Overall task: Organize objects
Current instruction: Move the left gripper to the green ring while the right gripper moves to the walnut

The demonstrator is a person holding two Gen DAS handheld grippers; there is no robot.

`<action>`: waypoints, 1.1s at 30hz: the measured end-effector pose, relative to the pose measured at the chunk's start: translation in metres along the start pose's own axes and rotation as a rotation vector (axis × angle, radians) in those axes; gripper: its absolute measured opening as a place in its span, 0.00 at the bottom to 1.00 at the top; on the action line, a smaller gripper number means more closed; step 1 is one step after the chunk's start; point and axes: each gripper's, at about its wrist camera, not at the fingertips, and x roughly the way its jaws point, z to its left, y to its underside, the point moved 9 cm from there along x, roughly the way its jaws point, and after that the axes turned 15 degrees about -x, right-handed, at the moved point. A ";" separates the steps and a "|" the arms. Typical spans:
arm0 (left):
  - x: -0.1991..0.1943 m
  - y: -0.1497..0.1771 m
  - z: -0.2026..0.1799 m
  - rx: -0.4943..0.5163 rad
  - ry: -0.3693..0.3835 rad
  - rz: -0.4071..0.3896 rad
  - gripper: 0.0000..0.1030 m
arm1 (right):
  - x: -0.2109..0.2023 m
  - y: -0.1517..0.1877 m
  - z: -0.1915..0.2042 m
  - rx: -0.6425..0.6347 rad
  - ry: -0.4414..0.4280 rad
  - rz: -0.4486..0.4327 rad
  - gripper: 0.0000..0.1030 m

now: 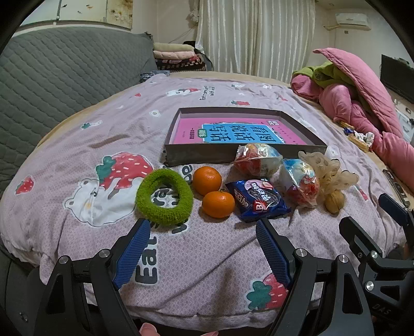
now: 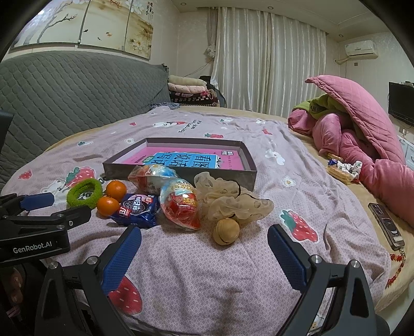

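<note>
Left gripper (image 1: 203, 224) released, empty, over the quilt (image 1: 77, 144) near the green hair tie (image 1: 164, 197). Right gripper (image 2: 204, 234) released, empty, near the walnut (image 2: 226, 230). Box (image 1: 196, 155) behind the snacks.

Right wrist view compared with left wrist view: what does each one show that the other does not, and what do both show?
Only the right wrist view shows a phone lying on the bed edge and a painted wall panel.

Only the left wrist view shows the whole bear print on the quilt.

Both show the grey box holding a pink book, the green hair tie, two oranges, the walnut, and both grippers, left gripper and right gripper, with jaws open and empty.
</note>
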 end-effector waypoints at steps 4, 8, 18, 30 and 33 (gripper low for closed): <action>0.002 0.002 -0.001 0.005 0.001 0.005 0.82 | 0.000 0.000 0.000 0.001 0.001 0.001 0.96; 0.004 0.002 0.000 0.004 0.000 0.010 0.82 | 0.001 0.001 0.000 -0.001 0.003 0.007 0.96; 0.008 0.005 0.003 0.010 -0.006 0.021 0.82 | 0.005 0.003 -0.001 0.000 0.006 0.019 0.96; 0.018 0.001 0.030 -0.056 -0.008 0.040 0.82 | 0.010 0.008 -0.002 0.012 0.004 0.042 0.96; 0.021 0.001 0.033 -0.066 -0.001 0.048 0.82 | 0.012 0.009 -0.003 0.013 -0.001 0.046 0.96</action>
